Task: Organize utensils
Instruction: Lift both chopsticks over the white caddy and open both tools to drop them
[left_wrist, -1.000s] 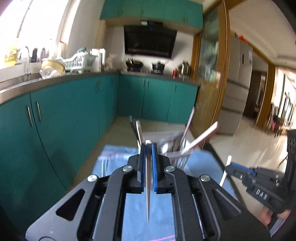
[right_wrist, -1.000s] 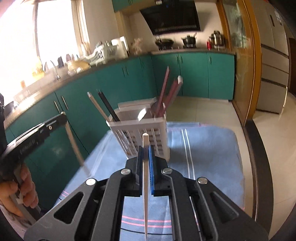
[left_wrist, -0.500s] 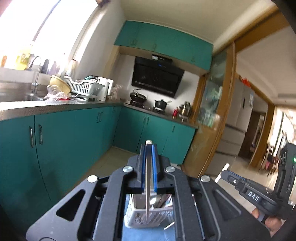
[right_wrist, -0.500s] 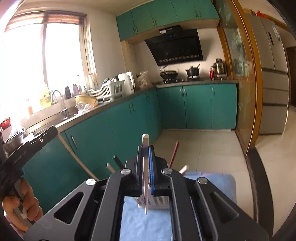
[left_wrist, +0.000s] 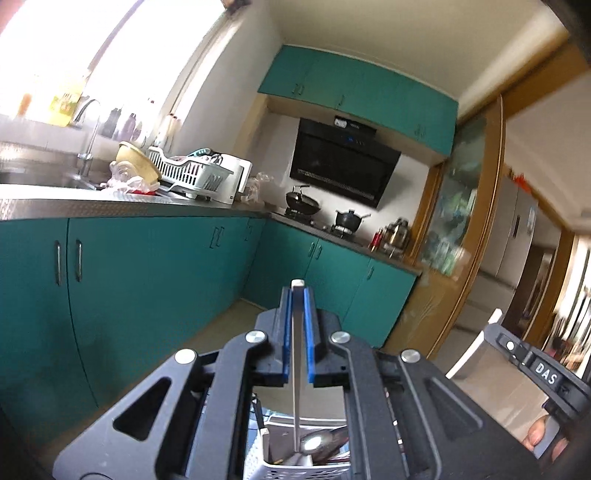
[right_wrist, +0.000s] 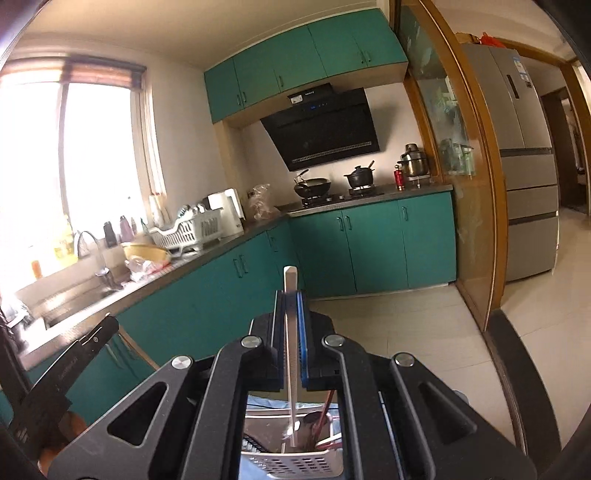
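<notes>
My left gripper (left_wrist: 297, 293) is shut on a pale chopstick (left_wrist: 295, 369) that runs down between its blue pads. The chopstick's lower end hangs over a white slotted utensil basket (left_wrist: 291, 470) holding a metal spoon (left_wrist: 314, 441). My right gripper (right_wrist: 290, 295) is shut on a white chopstick (right_wrist: 291, 369), its lower end hanging over the same basket (right_wrist: 291, 465) beside red chopsticks (right_wrist: 327, 404). Each gripper also shows in the other's view, the right gripper (left_wrist: 535, 365) at the right edge and the left gripper (right_wrist: 74, 362) at the left edge.
The basket stands on a blue cloth (right_wrist: 258, 400) on a table with a dark rim (right_wrist: 506, 369). Teal cabinets (left_wrist: 147, 277) with a steel counter, sink and dish rack (left_wrist: 188, 171) run along the left. A stove with pots (right_wrist: 332, 186) and a fridge (right_wrist: 524, 166) lie beyond.
Both grippers have risen and tipped upward with their chopsticks. The basket has dropped from the middle of each view to the bottom edge, now under the chopstick ends.
</notes>
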